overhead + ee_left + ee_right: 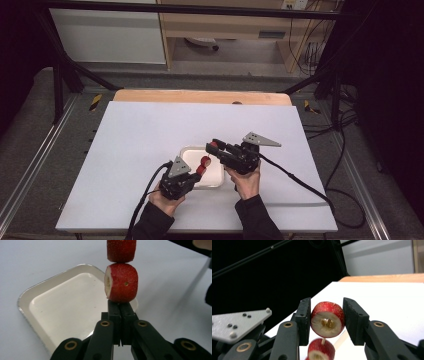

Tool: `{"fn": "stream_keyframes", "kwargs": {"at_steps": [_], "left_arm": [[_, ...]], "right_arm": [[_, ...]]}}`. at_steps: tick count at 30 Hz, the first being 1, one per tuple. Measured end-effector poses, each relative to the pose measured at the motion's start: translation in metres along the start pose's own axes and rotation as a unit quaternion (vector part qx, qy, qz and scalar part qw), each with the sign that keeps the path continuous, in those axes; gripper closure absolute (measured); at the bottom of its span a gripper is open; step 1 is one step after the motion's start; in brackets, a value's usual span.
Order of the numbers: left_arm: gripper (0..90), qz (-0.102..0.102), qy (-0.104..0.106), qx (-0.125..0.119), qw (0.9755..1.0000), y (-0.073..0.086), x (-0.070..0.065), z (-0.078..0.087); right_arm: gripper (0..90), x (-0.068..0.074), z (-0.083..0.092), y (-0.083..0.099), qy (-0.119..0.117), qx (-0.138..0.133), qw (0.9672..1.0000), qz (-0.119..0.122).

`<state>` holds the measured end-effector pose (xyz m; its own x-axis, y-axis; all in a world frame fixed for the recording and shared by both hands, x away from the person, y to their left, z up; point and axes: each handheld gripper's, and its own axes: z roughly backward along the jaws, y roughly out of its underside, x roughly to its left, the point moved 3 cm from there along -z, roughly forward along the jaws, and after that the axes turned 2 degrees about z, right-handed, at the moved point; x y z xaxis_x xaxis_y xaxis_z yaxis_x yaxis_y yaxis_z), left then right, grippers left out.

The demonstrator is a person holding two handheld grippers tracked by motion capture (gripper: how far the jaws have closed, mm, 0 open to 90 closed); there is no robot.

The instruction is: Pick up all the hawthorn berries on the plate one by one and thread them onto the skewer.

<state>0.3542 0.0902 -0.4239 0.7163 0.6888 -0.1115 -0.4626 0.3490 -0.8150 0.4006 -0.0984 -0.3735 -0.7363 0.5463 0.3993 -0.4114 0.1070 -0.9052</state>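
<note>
A wooden skewer [323, 340] carries red strawberry pieces. My left gripper [197, 176] [119, 305] is shut, its jaws pressed together right under the lower piece [122, 282] [204, 165], gripping the stick, which is hidden there. A second piece [121, 250] sits above the first one. My right gripper [214, 145] [327, 305] comes in from the right, and both its pads rest against the sides of the top piece [327, 320], whose cut face shows the skewer's tip in the centre. Both grippers hover over a white tray [220, 175] [62, 307].
The tray lies empty near the middle front of a white board [140, 130] on the table. A wooden strip [200, 96] runs along the board's far edge. Black frame bars [65, 75] and cables [345, 150] stand around the table.
</note>
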Motion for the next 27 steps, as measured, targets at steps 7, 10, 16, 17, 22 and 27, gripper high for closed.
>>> {"fn": "stream_keyframes", "kwargs": {"at_steps": [7,10,16,17,22,27], "left_arm": [[88.9,0.006,0.014,-0.030,0.9994,-0.008,0.006,0.007],[88.9,0.022,0.014,-0.019,0.9995,-0.003,0.014,0.007],[88.8,0.021,0.009,-0.009,0.9997,-0.003,0.020,0.009],[88.8,0.020,0.007,-0.008,0.9997,-0.003,0.021,0.010],[88.7,0.024,0.002,0.010,0.9997,-0.002,0.028,0.014],[88.6,0.024,-0.004,0.025,0.9994,-0.001,0.036,0.018]], "right_arm": [[53.1,0.003,0.006,-0.016,-0.005,0.005,0.9999,0.013],[44.0,0.002,0.014,-0.026,0.012,0.003,0.9993,0.036],[27.6,-0.011,0.016,-0.015,0.050,0.061,0.9932,0.085],[26.3,-0.014,0.015,-0.012,0.054,0.072,0.9917,0.092],[17.6,-0.030,0.021,-0.001,0.077,0.089,0.9876,0.105],[9.2,-0.044,0.036,0.007,0.099,0.107,0.9824,0.116]]}}
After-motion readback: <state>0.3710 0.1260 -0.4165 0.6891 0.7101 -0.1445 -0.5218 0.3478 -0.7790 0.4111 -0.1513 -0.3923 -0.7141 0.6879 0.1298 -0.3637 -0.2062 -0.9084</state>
